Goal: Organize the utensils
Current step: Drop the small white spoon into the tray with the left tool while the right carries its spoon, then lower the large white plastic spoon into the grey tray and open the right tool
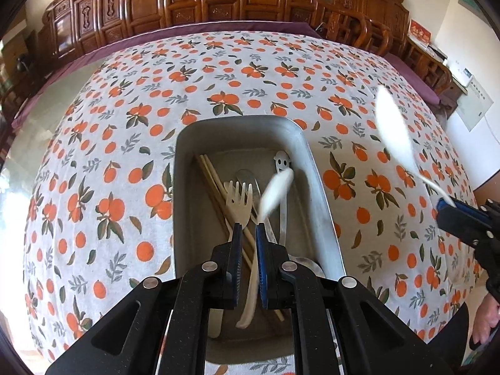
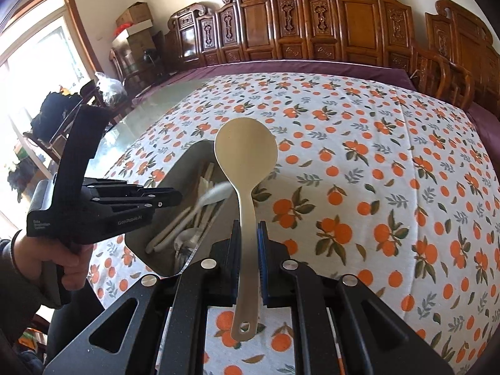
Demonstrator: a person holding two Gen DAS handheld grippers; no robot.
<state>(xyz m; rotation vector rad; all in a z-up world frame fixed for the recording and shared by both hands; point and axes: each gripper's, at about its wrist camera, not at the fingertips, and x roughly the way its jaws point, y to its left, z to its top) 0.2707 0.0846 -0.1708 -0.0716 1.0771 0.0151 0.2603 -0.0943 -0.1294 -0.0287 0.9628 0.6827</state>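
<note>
A grey metal tray (image 1: pixel 315 187) sits on the orange-print tablecloth and holds chopsticks (image 1: pixel 215 187), a cream fork (image 1: pixel 239 201), a metal utensil with a smiley handle (image 1: pixel 281 161) and other pieces. My left gripper (image 1: pixel 248 229) is over the tray, shut on a white spoon (image 1: pixel 276 192) that looks blurred. My right gripper (image 2: pixel 248 228) is to the right of the tray (image 2: pixel 187 159), shut on the handle of a large cream serving spoon (image 2: pixel 245 153) held above the cloth. The serving spoon also shows blurred in the left wrist view (image 1: pixel 392 128).
The tablecloth (image 1: pixel 125 125) covers a glass-topped table with a purple border. Carved wooden chairs (image 2: pixel 312 25) line the far edge. Boxes and bags (image 2: pixel 134 25) stand by the window at the left.
</note>
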